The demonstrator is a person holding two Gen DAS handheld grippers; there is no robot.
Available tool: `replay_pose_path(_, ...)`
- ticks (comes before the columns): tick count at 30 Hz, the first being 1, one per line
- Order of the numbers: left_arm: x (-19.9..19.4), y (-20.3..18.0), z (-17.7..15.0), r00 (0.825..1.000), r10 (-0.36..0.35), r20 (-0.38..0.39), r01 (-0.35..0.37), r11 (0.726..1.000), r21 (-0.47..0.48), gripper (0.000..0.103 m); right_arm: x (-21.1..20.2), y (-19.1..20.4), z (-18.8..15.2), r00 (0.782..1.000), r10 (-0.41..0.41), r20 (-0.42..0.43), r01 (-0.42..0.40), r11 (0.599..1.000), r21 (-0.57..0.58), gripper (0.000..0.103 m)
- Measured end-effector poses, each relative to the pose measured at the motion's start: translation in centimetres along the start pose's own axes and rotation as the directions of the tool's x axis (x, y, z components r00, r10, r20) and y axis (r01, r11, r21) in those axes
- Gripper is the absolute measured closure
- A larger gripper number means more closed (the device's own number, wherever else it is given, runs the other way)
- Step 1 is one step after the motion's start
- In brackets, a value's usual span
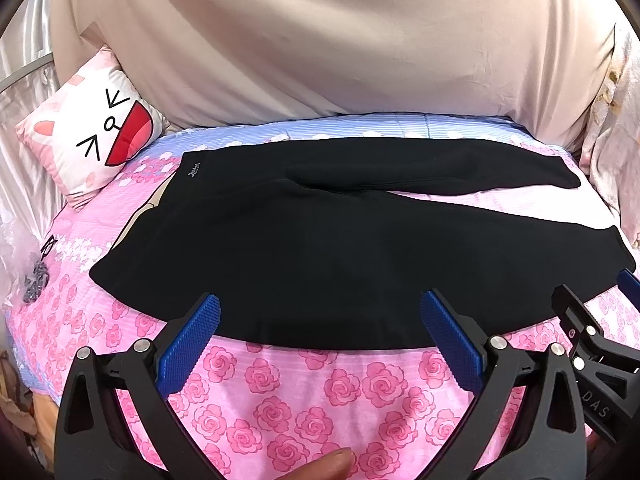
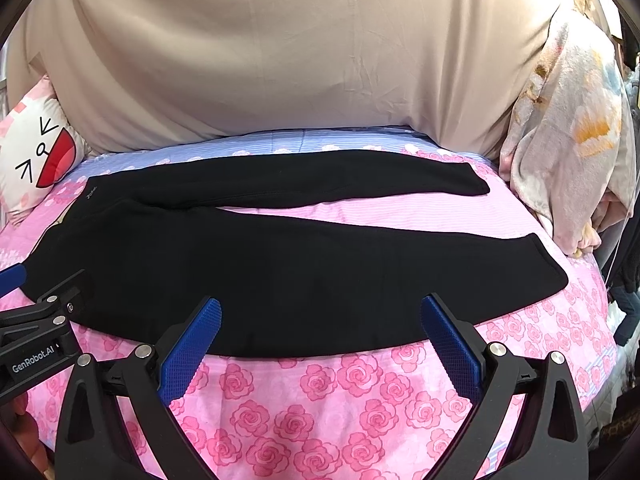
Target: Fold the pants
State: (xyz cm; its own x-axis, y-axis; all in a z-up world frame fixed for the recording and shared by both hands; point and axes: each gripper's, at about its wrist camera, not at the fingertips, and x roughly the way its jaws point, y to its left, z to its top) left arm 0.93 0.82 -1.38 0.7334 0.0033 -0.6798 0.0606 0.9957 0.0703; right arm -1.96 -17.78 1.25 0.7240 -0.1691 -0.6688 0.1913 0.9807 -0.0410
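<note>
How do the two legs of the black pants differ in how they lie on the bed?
The near leg looks wider and ends closer to the bed's front edge; the far leg looks narrower and lies nearer the beige cover. They spread apart toward the cuffs. Both are black and lie flat.

Plain black fabric pants (image 1: 320, 240) with small pale logo. Pink rose-print bedsheet (image 1: 304, 400), lilac-striped at far edge. Plain beige draped cloth (image 1: 320, 40). White-and-pink cartoon-face pillow (image 1: 92, 136), red mouth. Black-framed grippers' fingers (image 2: 192, 344): blue textured pads.
</note>
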Motion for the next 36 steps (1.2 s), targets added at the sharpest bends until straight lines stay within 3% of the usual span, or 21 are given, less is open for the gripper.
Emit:
replay_pose_path(20,-0.1,0.0,0.4,1.0,0.013,-0.01,-0.013,1.0,0.012,0.005,-0.3,-0.4,0.6,1.0,0.002,0.005,-0.002,1.0,0.01,0.005)
replay_pose_path(25,1.4,-0.2,1.3,0.995,0.049,-0.089,-0.047,0.998,0.028,0.005,0.8,-0.6,1.4,1.0,0.004,-0.01,-0.004,1.0,0.02,0.005)
replay_pose_path(29,1.7,-0.7,1.8,0.996,0.083,0.013,-0.084,0.991,0.104,0.005,2.4,-1.0,2.1,1.0,-0.007,-0.02,0.007,1.0,0.024,0.005)
replay_pose_path(31,2.5,-1.1,2.3,0.998,0.067,0.011,-0.068,0.988,0.141,0.005,3.8,-1.6,2.7,1.0,-0.008,-0.027,0.009,0.999,0.033,0.005)
replay_pose_path(34,3.9,-0.9,3.4,0.999,0.031,-0.018,-0.028,0.992,0.124,0.005,6.1,-3.4,4.2,1.0,0.003,-0.031,-0.002,0.999,0.033,0.005)
replay_pose_path(36,4.5,-0.8,4.1,0.999,0.046,0.006,-0.047,0.992,0.115,0.005,8.0,-5.4,5.8,0.999,-0.045,-0.021,0.045,0.999,0.018,0.005)
